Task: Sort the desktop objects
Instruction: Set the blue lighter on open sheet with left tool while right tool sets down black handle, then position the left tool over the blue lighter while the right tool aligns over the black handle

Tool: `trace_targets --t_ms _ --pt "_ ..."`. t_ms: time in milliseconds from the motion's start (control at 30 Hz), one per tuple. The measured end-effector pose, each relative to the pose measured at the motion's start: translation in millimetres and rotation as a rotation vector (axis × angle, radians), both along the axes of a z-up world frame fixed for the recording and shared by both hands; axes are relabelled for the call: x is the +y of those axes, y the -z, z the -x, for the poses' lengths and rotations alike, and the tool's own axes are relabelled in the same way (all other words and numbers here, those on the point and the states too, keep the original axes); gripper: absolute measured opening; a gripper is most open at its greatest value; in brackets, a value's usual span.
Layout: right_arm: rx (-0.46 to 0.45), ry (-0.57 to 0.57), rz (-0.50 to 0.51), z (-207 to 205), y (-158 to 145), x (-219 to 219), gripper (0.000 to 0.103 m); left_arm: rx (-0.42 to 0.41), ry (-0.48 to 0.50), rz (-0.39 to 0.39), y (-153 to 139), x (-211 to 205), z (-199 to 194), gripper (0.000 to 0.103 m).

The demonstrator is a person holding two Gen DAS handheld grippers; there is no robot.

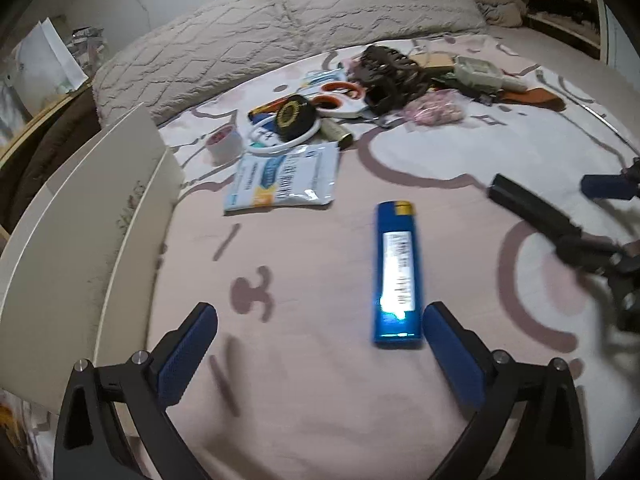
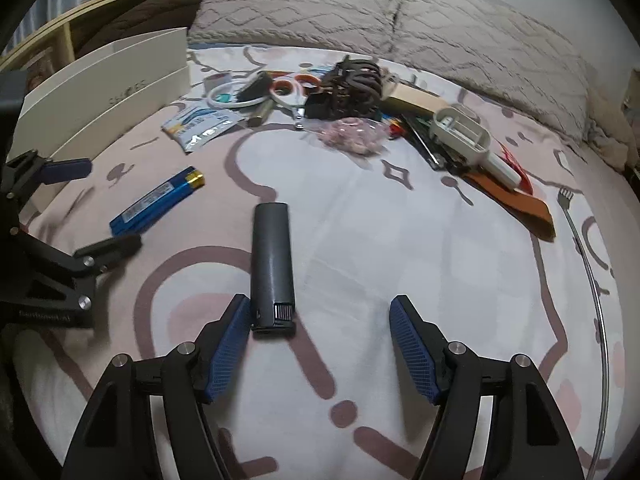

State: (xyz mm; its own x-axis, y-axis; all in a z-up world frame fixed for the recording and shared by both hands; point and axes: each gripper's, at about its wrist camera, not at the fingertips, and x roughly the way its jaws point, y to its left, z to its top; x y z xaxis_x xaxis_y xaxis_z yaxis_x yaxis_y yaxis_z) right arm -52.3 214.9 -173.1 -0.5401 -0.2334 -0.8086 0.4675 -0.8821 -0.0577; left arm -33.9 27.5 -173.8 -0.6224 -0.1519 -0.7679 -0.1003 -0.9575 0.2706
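- Closing in on two lighters on the bed, likely pre-grasp.
- Left gripper [image 1: 320, 322]: fingers apart, blue lighter [image 1: 397, 276] lower centre, touching inner right finger.
- Right gripper [image 2: 318, 320]: fingers apart, black lighter [image 2: 272, 268] centre, beside left finger.
- Next, probably: centring, then clamping.

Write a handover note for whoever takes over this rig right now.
Left gripper: open, empty, low over the bed, blue lighter beside its right finger.
Right gripper: open, empty, black lighter against its left finger.
Both lighters lie apart from the pile: scissors, hair clip, sachet, tape roll, pink bag.
White box stands at the left.
Done: nothing visibly sorted.
Left: grasp the lighters, probably box them, then the pile.
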Motion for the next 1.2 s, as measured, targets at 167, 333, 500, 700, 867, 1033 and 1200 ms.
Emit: trace_targets --t_ms 167,333,500,700,867,1033,1200 --pt "-0.017 0.06 0.008 8 1 14 0.073 0.001 -0.034 0.021 -2 -13 5 0.103" --pt "-0.039 0.133 0.024 20 3 28 0.084 0.022 -0.088 0.075 -1 -22 11 0.103" --pt "-0.05 0.179 0.033 29 4 37 0.084 0.026 -0.102 0.076 1 -24 20 0.103" --pt "-0.06 0.216 0.047 44 6 43 0.086 0.01 -0.133 0.027 1 -30 27 0.103" --pt "-0.071 0.231 0.055 49 8 47 0.093 -0.035 -0.169 -0.088 1 -40 25 0.103" --pt "-0.041 0.212 0.039 42 5 44 0.093 -0.068 -0.16 -0.197 2 -39 21 0.103" --pt "-0.013 0.135 0.02 28 1 27 0.103 -0.08 -0.132 -0.223 4 -26 18 0.103"
